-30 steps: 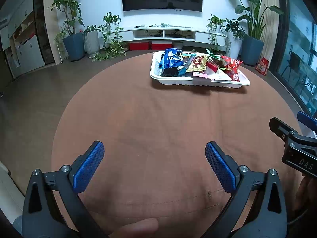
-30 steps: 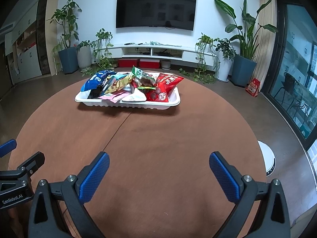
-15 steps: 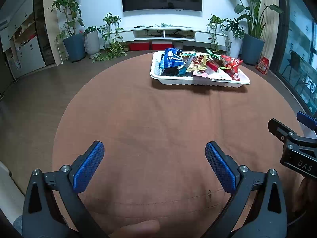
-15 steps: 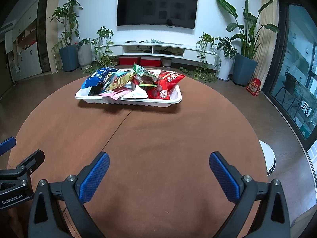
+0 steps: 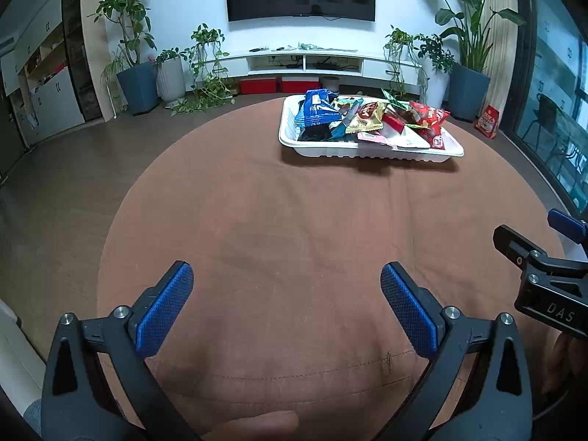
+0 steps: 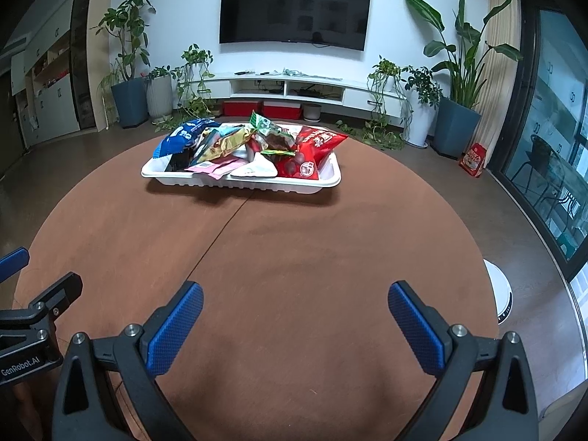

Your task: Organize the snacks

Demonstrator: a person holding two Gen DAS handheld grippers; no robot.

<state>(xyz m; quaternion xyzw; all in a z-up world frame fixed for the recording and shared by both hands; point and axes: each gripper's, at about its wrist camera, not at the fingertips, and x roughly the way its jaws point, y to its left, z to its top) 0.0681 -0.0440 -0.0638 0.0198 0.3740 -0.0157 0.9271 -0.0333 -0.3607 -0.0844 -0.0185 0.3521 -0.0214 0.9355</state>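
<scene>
A white tray [image 5: 367, 151] [image 6: 242, 181] stands at the far side of the round brown table [image 5: 294, 242] [image 6: 294, 257]. It is piled with several snack packets, among them a blue packet [image 5: 315, 108] [image 6: 183, 136], a yellow packet [image 6: 224, 144] and a red packet [image 5: 430, 117] [image 6: 312, 149]. My left gripper [image 5: 286, 286] is open and empty over the near part of the table. My right gripper [image 6: 296, 305] is open and empty, also near the front edge. Both are well short of the tray.
The right gripper's body shows at the right edge of the left wrist view [image 5: 544, 279]; the left gripper's body shows at the left edge of the right wrist view [image 6: 33, 316]. A white round object [image 6: 498, 294] sits on the floor right of the table. Plants and a TV cabinet line the far wall.
Both grippers stay open; the view has shifted only slightly, with the tray looking a little lower and nearer in the right wrist view.
</scene>
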